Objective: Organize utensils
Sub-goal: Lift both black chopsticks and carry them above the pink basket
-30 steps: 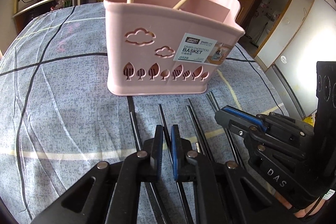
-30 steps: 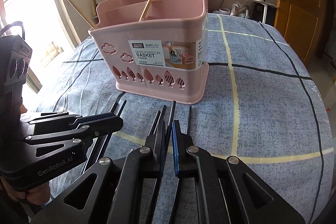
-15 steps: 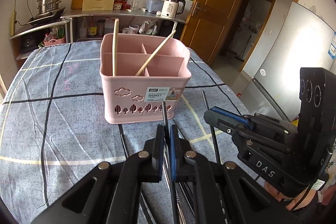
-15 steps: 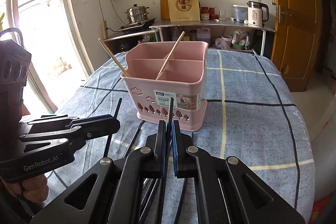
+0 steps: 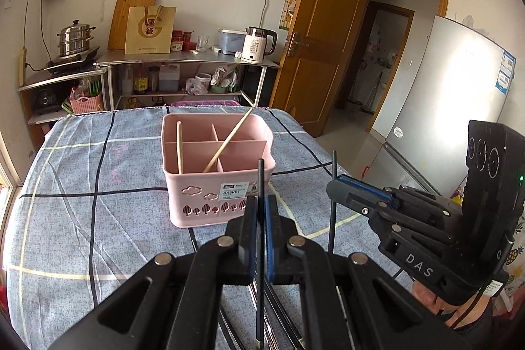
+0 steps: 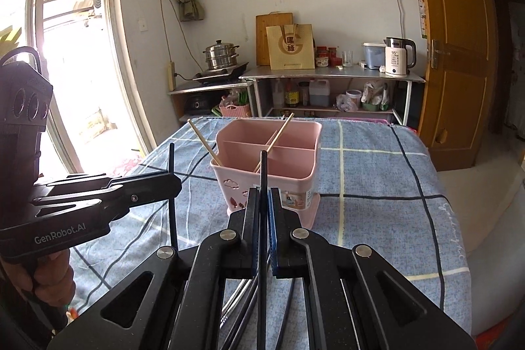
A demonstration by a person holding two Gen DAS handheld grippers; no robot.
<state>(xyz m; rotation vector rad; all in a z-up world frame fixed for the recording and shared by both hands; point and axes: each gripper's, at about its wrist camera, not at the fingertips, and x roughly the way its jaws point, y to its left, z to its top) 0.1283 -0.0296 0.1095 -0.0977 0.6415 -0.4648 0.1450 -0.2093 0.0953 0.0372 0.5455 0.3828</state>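
Being lifted clear of the table (image 5: 82, 218) at this very moment are two black chopsticks, one per claw. The left gripper (image 5: 261, 212) is being held clenched on the left black chopstick (image 5: 261, 179), which is standing upright between its pads; the right gripper (image 6: 262, 205) is likewise being kept clamped on the right black chopstick (image 6: 263, 173). A second ago both claws were being worked low among the loose sticks on the cloth, with the pink basket (image 5: 216, 186) looming large just ahead; now the basket is being seen smaller, ahead of and below each claw, its open compartments exposed from above. That is being read as the pick-up done and the carry begun, with the drop into a compartment not yet made. Two pale wooden chopsticks (image 5: 226, 146) are already leaning inside the basket. More dark sticks are being left behind under the claws.

Writing is being picked out: "BASKET" on the basket's label (image 5: 234, 189), "DAS" on the right gripper's body in the left view, "GenRobot.AI" on the left gripper's body in the right view, and "55" on the white kettle (image 5: 257, 45) far ahead.
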